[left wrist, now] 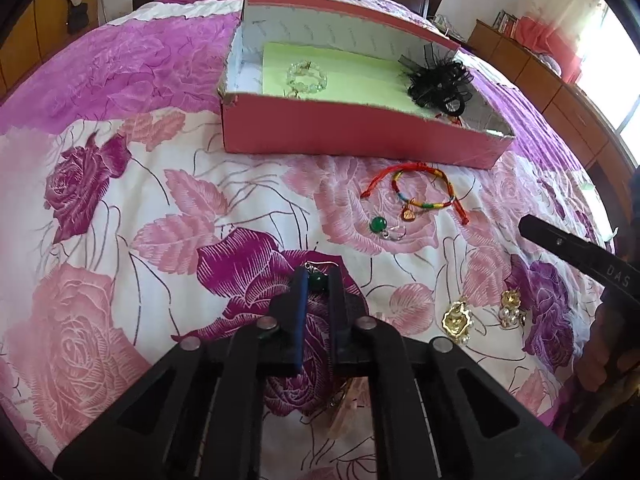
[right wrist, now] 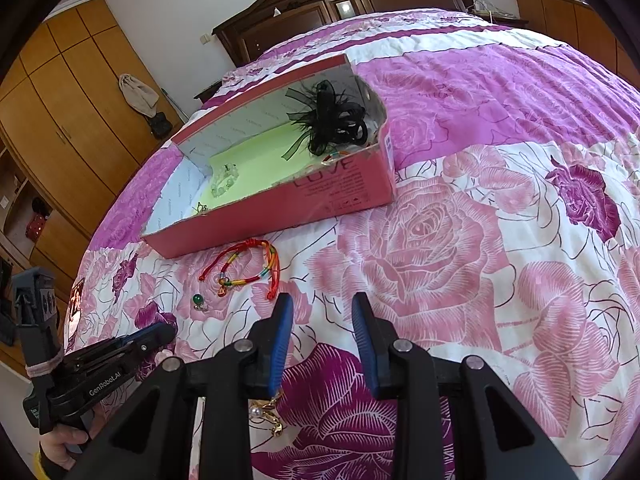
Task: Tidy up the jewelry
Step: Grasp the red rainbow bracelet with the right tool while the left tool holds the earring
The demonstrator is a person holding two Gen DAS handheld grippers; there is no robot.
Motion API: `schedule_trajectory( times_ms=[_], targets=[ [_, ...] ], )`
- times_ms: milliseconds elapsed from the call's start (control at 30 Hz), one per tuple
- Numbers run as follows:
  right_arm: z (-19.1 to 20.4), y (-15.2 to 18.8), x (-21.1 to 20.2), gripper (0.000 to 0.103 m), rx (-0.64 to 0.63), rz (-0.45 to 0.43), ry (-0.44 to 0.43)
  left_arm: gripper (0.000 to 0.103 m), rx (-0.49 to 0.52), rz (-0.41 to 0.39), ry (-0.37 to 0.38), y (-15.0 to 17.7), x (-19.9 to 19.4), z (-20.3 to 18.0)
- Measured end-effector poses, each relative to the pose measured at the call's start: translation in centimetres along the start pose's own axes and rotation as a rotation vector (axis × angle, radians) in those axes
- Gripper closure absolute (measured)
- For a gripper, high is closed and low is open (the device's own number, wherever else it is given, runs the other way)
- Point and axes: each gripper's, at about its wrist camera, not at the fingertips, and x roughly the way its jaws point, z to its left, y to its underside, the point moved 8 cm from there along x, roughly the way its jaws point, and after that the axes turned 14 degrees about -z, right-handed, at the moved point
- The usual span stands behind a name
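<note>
My left gripper (left wrist: 319, 280) is shut on a green bead earring (left wrist: 319, 281), held low over the floral bedspread. A second green bead earring (left wrist: 378, 224) lies by a red and rainbow cord bracelet (left wrist: 424, 190), in front of the pink box (left wrist: 360, 130). The box holds a clear bead bracelet (left wrist: 306, 77) and a black hair bow (left wrist: 438, 80) on green paper. Gold and pearl earrings (left wrist: 456, 320) lie to the right. My right gripper (right wrist: 322, 304) is open and empty above the bedspread; a gold pearl earring (right wrist: 266, 412) lies under it. The box (right wrist: 340, 196) and cord bracelet (right wrist: 248, 264) lie ahead of it.
The bed's wooden headboard (right wrist: 344, 4) is at the far end. Wooden wardrobes (right wrist: 60, 120) stand to the left and low cabinets (left wrist: 532, 68) to the right by a window. The left gripper's body (right wrist: 100, 364) shows at the lower left of the right wrist view.
</note>
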Motion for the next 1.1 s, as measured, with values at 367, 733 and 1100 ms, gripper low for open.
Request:
schedule_trajectory(
  times_ms=[367, 733, 1100],
  targets=[
    [2.4, -0.4, 1.4, 0.070, -0.090, 0.023, -0.012, 0.102, 0.029, -0.123, -0.050, -3.9, -0.8, 1.0],
    [5.1, -0.6, 5.6, 0.070, -0.200, 0.073, -0.007, 0.102, -0.024, -0.114, -0.060, -3.4, 0.2, 2.8],
    [5.5, 0.5, 8.8, 0.075, -0.281, 0.110, 0.024, 0.102, -0.048, -0.095, -0.047, -2.7, 0.9, 3.0]
  ],
)
